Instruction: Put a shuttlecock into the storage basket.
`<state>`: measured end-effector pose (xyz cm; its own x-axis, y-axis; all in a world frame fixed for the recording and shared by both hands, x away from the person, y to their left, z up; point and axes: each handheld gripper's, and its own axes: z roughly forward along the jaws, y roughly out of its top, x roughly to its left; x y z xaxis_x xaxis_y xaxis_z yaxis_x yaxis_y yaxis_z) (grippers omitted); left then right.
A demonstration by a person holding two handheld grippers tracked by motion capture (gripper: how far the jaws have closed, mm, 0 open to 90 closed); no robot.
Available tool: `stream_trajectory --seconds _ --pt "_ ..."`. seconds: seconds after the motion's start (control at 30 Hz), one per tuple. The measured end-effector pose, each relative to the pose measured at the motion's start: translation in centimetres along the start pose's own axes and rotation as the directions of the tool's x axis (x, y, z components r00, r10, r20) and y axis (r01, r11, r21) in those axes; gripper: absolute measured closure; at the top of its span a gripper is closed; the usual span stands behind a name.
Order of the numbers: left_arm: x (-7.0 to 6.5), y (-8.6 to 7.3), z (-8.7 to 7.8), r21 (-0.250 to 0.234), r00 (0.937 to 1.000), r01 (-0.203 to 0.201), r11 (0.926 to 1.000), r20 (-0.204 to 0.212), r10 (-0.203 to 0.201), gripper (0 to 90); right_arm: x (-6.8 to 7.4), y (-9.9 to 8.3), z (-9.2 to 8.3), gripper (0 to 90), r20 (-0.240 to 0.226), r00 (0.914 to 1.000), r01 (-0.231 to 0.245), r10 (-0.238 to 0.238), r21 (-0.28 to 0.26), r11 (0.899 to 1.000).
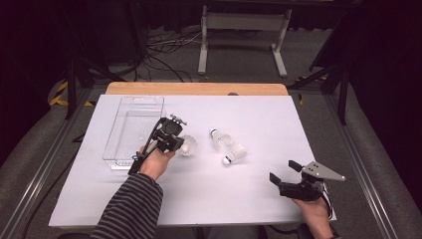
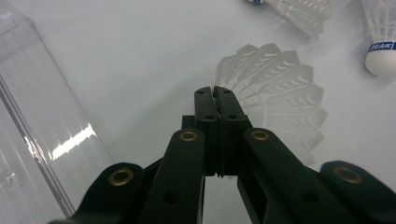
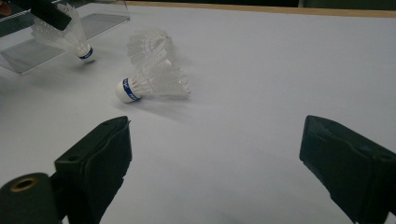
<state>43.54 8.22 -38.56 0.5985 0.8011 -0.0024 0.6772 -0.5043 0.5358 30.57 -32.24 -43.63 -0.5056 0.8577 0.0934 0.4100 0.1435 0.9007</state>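
My right gripper (image 1: 282,172) sits nearest me, low at the right of the white table cover (image 1: 259,199), resting in the hand with its jaws standing wide apart and nothing between them. In the right gripper view the two black jaws frame a bare stretch of the cover, and beyond them lie two loose shuttlecocks. The nearer shuttlecock (image 3: 154,84) lies on its side, its white cork with a blue band pointing left and its feather skirt to the right. A second loose shuttlecock (image 3: 147,42) lies just behind it, touching or nearly touching it; I cannot tell which.

Further out on the left, my left gripper (image 1: 180,144) is held over the middle of the table by a hand in a striped sleeve (image 1: 130,209). Its jaws are pressed together on the feather rim of a third shuttlecock (image 2: 275,93), pinching the edge of the skirt. In the left gripper view the feathers fan out just past the jaw tips. In the right gripper view the same shuttlecock hangs with its cork down, just off the cover or barely on it.

Just beside that gripper, on its left, lies a clear plastic tray (image 1: 127,149), long and rectangular. The held shuttlecock is outside the tray, near its right wall. At the far edge the wooden tabletop (image 1: 199,88) shows past the cover.
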Motion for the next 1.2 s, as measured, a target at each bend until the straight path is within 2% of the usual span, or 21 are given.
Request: stream_trajectory --seconds 0.4,0.6,0.67,0.8,1.2 --pt "0.4 -0.4 -1.2 -0.020 0.9979 0.000 0.9998 0.064 0.001 89.7 0.0 0.0 0.0 10.2 -0.001 1.0000 0.003 -0.003 0.002 1.000" --pt "0.8 -0.6 -1.9 -0.035 0.9965 0.005 0.9994 0.084 -0.002 89.6 0.0 0.0 0.0 10.2 -0.001 1.0000 0.003 -0.003 0.003 1.000" --pt "0.9 -0.7 -2.0 -0.037 0.9969 0.001 0.9993 0.079 0.002 89.5 0.0 0.0 0.0 10.2 -0.001 1.0000 0.003 -0.003 0.003 1.000" --pt "1.2 -0.9 -2.5 -0.049 0.9940 0.028 0.9984 0.107 -0.022 89.4 0.0 0.0 0.0 10.2 -0.003 1.0000 0.002 -0.002 0.001 1.000" --pt "2.3 -1.6 -4.2 -0.088 0.9908 0.058 0.9945 0.127 -0.046 89.3 0.0 0.0 0.1 10.2 -0.003 1.0000 0.001 -0.001 0.003 1.000"
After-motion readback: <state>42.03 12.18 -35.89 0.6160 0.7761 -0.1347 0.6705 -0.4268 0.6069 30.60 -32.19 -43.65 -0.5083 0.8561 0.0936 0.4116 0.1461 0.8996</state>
